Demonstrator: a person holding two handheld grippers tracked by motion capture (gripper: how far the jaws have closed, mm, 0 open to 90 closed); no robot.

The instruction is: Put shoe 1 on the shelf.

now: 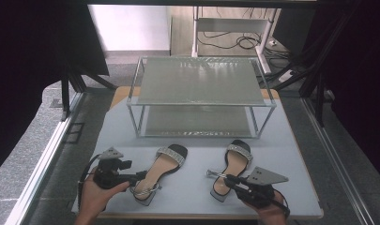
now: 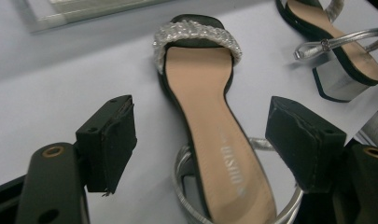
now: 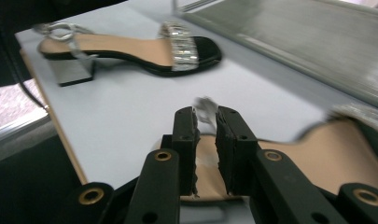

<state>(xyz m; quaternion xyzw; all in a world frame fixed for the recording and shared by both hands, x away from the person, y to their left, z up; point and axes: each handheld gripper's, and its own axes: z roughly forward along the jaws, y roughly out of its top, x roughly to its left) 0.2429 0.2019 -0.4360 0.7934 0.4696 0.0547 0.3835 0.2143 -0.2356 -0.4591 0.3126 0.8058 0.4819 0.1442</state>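
While the left claw (image 2: pixel 200 140) gapes over one sandal (image 2: pixel 210 130), the right claw (image 3: pixel 206 126) pinches another's strap (image 3: pixel 204 108).

Bare pale-grey tabletop (image 1: pixel 192 183) lies open between the two tan block-heeled sandals (image 1: pixel 162 171); the two-tier glass-and-metal rack (image 1: pixel 201 96) blocks the far side.

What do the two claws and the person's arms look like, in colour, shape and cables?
Both claws are black. The left claw and the right claw each carry a grey three-cornered plate on top, with small dark holes. Each has two flat arms with brass-ringed holes, ending in blocky black pads. A black cable trails from the left claw. No sleeves are visible on the forearms.
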